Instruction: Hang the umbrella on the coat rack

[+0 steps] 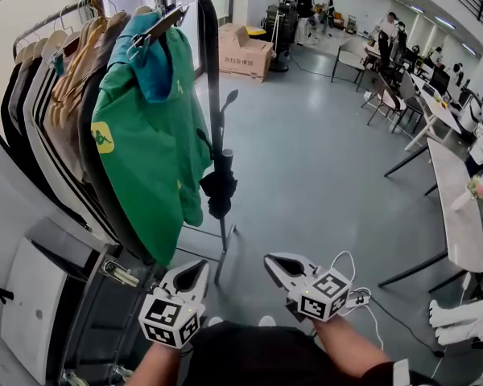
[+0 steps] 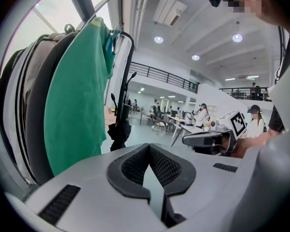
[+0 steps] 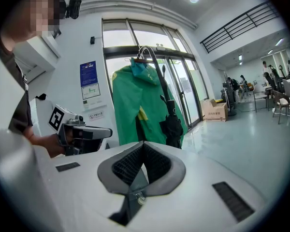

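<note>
– Grippers first: left gripper (image 1: 198,269) closed, nothing between its jaws. Right gripper (image 1: 274,264) the same, closed and empty. I hold both low in front of me, pointing toward the coat rack (image 1: 212,71), well short of it.

– And the umbrella?

– The umbrella (image 1: 219,187) is black and folded. It hangs down along the rack's curved end rail, just beside the green shirt (image 1: 149,151), with its tip clear of the floor (image 1: 322,167). I cannot make out exactly what its top catches on.

– So how far along?

– My reading: the hanging looks done. The umbrella is on the rack and neither gripper touches it. I see nothing left, unless the hook-up needs checking.

– Any writing worth noting?

– Little that reads.
- The shirt carries a yellow patch (image 1: 102,137) with a logo shape, wording too small.
- A cardboard box (image 1: 245,55) farther down the floor has dark print on its side, not legible from here.
- In the right gripper view, a blue poster (image 3: 88,74) and white notices (image 3: 95,115) are on the wall by the glass. Their text is too fine to read.
- The marker cubes (image 1: 328,294) show only black-and-white square patterns, no letters.
</note>
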`<state>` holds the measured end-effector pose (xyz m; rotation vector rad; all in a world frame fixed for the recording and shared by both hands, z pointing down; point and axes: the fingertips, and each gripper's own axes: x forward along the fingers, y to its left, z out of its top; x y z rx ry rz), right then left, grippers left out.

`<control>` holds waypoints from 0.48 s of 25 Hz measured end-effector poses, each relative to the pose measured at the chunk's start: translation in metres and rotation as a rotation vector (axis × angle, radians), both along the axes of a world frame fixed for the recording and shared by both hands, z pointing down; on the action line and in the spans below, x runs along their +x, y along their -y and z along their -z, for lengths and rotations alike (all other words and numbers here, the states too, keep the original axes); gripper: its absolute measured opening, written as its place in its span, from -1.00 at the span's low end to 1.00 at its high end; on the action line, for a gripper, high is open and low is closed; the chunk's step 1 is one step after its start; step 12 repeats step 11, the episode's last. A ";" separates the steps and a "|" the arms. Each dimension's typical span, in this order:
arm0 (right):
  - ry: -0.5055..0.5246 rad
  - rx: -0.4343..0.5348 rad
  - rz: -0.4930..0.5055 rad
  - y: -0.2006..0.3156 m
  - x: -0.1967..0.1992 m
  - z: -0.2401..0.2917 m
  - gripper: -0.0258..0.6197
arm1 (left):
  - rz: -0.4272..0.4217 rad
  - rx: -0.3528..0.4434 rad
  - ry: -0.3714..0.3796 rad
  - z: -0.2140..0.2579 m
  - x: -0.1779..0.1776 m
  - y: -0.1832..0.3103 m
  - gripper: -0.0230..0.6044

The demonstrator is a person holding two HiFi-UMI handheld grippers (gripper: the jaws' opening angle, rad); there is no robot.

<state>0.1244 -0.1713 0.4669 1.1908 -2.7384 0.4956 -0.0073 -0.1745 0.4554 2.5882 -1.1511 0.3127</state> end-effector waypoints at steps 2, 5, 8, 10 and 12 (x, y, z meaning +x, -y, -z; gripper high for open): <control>-0.001 0.000 -0.002 0.001 0.000 0.000 -0.89 | 0.001 0.001 0.000 0.000 0.000 0.001 -0.88; -0.001 0.002 0.001 0.002 -0.001 0.000 -0.89 | 0.004 -0.003 0.004 -0.002 -0.002 0.002 -0.88; -0.002 0.000 0.000 0.001 -0.001 0.000 -0.89 | 0.006 -0.008 0.003 -0.004 -0.002 0.002 -0.88; -0.002 0.001 0.000 0.000 -0.001 0.001 -0.89 | 0.005 -0.008 0.002 -0.004 -0.002 0.001 -0.88; -0.002 0.002 0.000 0.000 -0.001 0.001 -0.89 | 0.003 -0.007 0.003 -0.004 -0.002 0.001 -0.88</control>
